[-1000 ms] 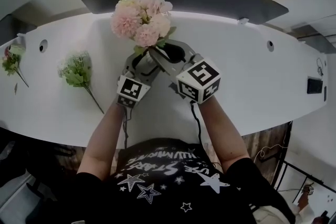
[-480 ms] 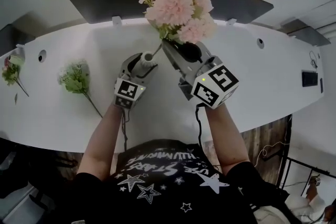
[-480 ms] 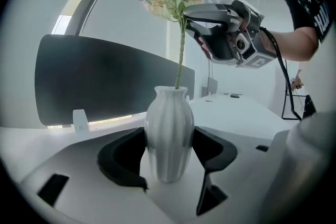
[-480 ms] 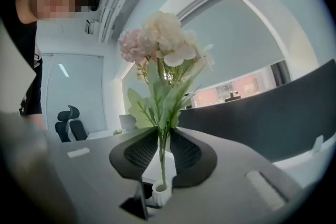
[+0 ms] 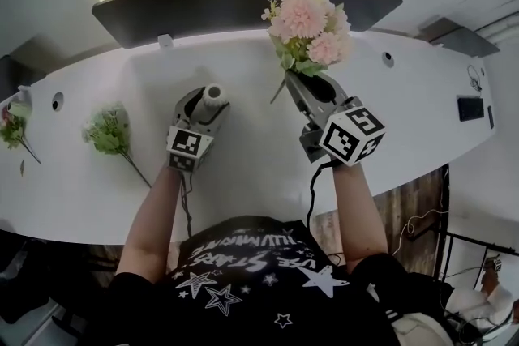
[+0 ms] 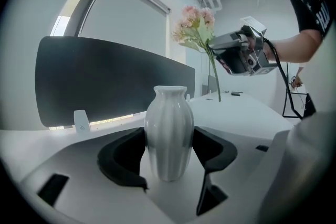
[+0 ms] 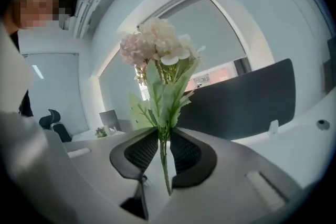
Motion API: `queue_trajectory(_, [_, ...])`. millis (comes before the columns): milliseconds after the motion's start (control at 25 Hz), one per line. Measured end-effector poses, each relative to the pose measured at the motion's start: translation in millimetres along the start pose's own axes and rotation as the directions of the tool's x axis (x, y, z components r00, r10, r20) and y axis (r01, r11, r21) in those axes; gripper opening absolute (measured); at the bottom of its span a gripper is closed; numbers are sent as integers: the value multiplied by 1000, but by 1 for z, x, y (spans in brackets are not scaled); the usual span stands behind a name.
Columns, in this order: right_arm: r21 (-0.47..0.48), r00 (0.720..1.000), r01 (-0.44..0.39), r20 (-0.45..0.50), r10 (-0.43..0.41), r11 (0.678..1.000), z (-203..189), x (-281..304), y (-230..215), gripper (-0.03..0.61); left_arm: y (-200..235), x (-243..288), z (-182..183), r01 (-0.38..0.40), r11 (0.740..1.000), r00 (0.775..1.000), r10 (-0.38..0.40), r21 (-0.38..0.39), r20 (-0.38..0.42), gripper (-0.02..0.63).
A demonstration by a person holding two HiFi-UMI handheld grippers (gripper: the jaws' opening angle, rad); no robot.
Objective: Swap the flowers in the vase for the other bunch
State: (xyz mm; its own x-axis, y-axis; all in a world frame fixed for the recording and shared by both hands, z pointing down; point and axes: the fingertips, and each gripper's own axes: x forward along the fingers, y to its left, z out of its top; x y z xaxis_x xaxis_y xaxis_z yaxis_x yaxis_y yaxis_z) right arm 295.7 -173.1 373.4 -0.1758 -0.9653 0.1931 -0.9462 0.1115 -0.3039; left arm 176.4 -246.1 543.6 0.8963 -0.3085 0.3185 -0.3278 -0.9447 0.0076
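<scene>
A white ribbed vase point(image 6: 168, 131) stands on the white table point(image 5: 405, 121), with nothing in it. My left gripper point(image 6: 169, 162) is shut on its body, one black pad on each side. In the head view the vase point(image 5: 213, 92) shows at the tip of the left gripper point(image 5: 203, 105). My right gripper point(image 7: 164, 152) is shut on the green stems of the pink flower bunch point(image 7: 157, 47). It holds the bunch point(image 5: 310, 22) in the air, to the right of the vase and apart from it. A green bunch point(image 5: 108, 132) lies on the table at the left.
A dark partition screen point(image 5: 243, 0) runs along the table's far edge. A small flower sprig point(image 5: 10, 130) lies at the far left. Cable holes point(image 5: 57, 101) sit near both ends, and a dark device point(image 5: 465, 108) at the right.
The right gripper has drawn the pink bunch up out of the vase and carried it to the right. The left gripper has stayed on the vase.
</scene>
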Motion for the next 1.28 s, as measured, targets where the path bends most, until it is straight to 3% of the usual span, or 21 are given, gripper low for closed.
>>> queue_trajectory(160, [50, 988, 109, -115, -103, 993, -33, -13, -34, 72, 3, -1, 0, -7, 1000, 1000, 7, -6, -19, 287])
queue_trajectory(400, [148, 945, 281, -215, -247, 948, -68, -37, -87, 72, 2, -1, -1, -4, 1000, 1000, 4, -8, -18, 287])
queue_trajectory(720, [223, 855, 488, -318, -411, 844, -110, -65, -143, 71, 5, -2, 2, -18, 1000, 1000, 18, 13, -13, 287])
queue_trajectory(960, [256, 803, 558, -406, -436, 789, -139, -74, -159, 72, 3, -2, -4, -5, 1000, 1000, 5, 3, -30, 287])
queue_trajectory(1120, [272, 795, 560, -442, -415, 783, -155, -71, -159, 72, -2, -1, 5, -2, 1000, 999, 1, -23, -43, 287])
queue_trajectory(1280, [258, 783, 565, -466, -411, 784, -168, -65, -157, 74, 3, 0, -3, -21, 1000, 999, 21, 3, -45, 287])
